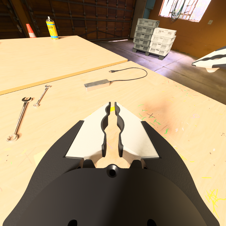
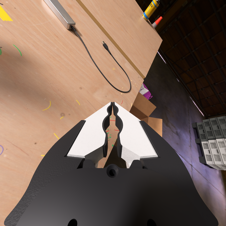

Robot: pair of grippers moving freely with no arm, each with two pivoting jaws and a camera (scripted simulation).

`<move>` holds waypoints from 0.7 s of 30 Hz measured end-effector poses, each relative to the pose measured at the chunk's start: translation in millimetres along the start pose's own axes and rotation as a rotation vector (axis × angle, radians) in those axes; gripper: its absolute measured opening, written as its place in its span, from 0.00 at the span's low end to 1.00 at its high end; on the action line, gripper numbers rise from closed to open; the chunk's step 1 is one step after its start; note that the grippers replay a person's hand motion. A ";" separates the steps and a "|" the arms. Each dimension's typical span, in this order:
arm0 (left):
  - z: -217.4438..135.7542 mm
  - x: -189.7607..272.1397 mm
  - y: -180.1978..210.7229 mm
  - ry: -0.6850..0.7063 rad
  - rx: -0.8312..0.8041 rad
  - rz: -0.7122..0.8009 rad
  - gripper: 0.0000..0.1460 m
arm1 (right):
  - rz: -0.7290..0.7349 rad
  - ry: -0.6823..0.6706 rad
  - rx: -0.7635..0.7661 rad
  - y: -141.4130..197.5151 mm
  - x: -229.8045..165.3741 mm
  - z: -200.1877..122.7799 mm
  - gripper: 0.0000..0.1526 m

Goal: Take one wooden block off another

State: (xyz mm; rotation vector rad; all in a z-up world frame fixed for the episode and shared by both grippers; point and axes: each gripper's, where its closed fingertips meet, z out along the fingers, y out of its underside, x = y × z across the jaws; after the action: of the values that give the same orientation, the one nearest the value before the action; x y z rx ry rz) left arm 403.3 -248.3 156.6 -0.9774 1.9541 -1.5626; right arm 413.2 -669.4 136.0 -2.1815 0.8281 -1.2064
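No wooden block shows clearly in either view. My left gripper (image 1: 112,103) hovers low over the plywood table (image 1: 134,97), its jaws a narrow gap apart with nothing held. A yellow thing (image 1: 112,108) lies under its fingers, mostly hidden; a yellow thing also shows at the top left of the right wrist view (image 2: 4,14). My right gripper (image 2: 112,103) is shut and empty above the table's edge (image 2: 137,97). It also shows at the right edge of the left wrist view (image 1: 207,63).
Two spanners (image 1: 18,117) (image 1: 41,95) lie to the left. A silver hub (image 1: 96,85) with a looped black cable (image 1: 140,75) lies ahead. A raised board (image 1: 61,57) carries a spray can (image 1: 52,28). A cardboard box (image 2: 145,110) and stacked crates (image 1: 154,37) stand on the floor.
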 end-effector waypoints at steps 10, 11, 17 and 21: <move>-13.5 -1.0 4.6 -0.057 -0.039 0.019 0.05 | 0.059 -0.077 0.074 -14.7 -23.3 3.3 0.00; -18.6 -0.8 5.2 -0.073 -0.046 0.016 0.05 | 0.097 -0.120 0.115 -23.1 -33.4 3.8 0.00; -53.8 32.5 45.5 -0.120 -0.208 -0.045 0.12 | 0.365 -0.612 0.362 -78.7 -145.7 -11.5 0.04; -64.8 95.8 98.4 -0.041 -0.357 -0.293 0.29 | 0.241 -0.834 0.380 -92.3 -218.5 -34.6 0.17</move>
State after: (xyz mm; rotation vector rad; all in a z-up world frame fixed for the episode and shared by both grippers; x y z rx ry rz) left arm 270.4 -268.7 86.3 -1.4859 2.1836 -1.3440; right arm 315.8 -454.6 93.2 -1.9220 0.4292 -0.2344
